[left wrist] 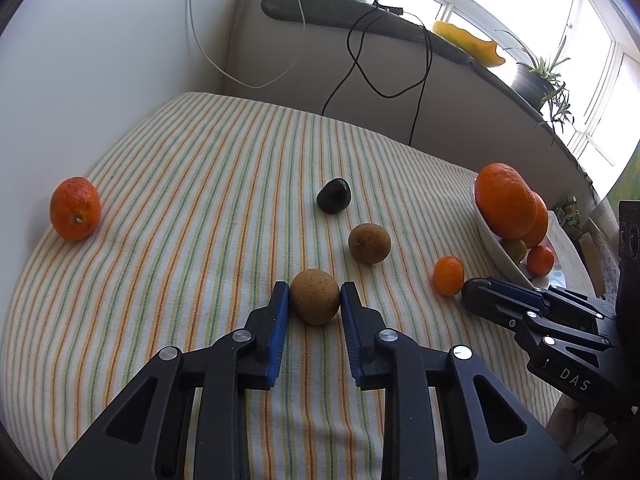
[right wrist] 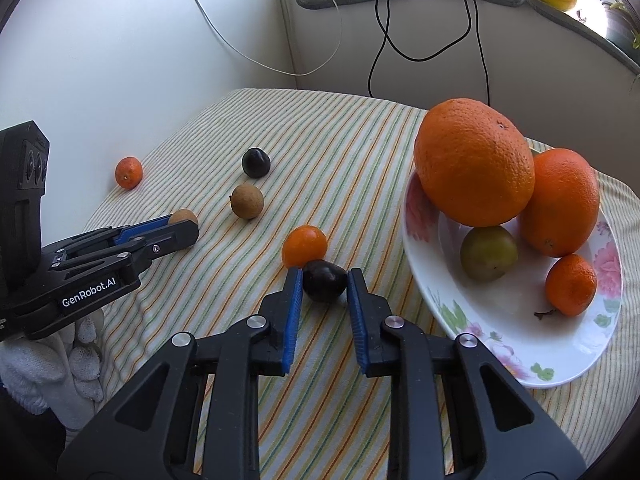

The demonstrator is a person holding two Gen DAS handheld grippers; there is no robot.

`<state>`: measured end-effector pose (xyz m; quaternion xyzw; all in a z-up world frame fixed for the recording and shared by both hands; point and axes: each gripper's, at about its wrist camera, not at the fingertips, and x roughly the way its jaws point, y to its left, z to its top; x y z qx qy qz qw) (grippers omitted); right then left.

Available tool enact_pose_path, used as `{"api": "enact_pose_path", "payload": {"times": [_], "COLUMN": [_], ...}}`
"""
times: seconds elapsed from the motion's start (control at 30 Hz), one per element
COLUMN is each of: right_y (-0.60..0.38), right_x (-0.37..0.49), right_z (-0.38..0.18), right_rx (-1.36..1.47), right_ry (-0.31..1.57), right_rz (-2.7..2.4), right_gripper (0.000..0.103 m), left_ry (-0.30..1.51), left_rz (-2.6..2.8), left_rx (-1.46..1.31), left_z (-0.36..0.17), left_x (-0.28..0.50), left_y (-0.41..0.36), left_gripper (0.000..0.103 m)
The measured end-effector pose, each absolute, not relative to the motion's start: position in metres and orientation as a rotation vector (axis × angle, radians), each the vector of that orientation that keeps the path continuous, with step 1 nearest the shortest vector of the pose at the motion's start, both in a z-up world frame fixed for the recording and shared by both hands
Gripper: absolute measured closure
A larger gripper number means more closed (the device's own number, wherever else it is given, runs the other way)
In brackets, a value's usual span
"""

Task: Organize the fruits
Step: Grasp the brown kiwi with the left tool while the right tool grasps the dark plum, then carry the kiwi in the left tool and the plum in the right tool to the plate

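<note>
My left gripper [left wrist: 315, 298] is shut on a brown kiwi [left wrist: 315, 296] that rests on the striped cloth; it also shows in the right wrist view [right wrist: 182, 224]. My right gripper [right wrist: 324, 280] straddles a dark plum [right wrist: 324, 285] on the cloth, jaws close on both sides; contact is unclear. A small mandarin [right wrist: 304, 246] touches the plum's far side. A second kiwi [left wrist: 369, 243], a second dark plum [left wrist: 334, 195] and an orange [left wrist: 75, 208] lie loose. A floral bowl [right wrist: 500, 344] holds two big oranges [right wrist: 474, 162], a green fruit [right wrist: 488, 253] and a mandarin [right wrist: 570, 285].
The striped tablecloth [left wrist: 200, 184] covers the table, which meets a white wall at the left and back. Cables [left wrist: 360, 60] hang down the back wall. A window sill with a plant [left wrist: 540, 76] and a yellow dish [left wrist: 468, 42] runs at the right.
</note>
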<state>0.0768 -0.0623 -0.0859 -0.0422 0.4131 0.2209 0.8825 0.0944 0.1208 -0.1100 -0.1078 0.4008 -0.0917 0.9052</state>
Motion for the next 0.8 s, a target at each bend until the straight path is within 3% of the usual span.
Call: {"api": "enact_pose_path", "payload": {"times": [0.8], "right_y": [-0.098], "right_x": [0.047], "right_z": [-0.05], "right_rx": [-0.007], "right_ry": [0.787], "right_rz": [0.551], "right_gripper": [0.08], "left_ry": [0.738], "left_rz": [-0.26], "left_rx": [-0.187], "left_z": [-0.072], "left_x": [0.073], "left_y": [0.083], "left_gripper": [0.079]}}
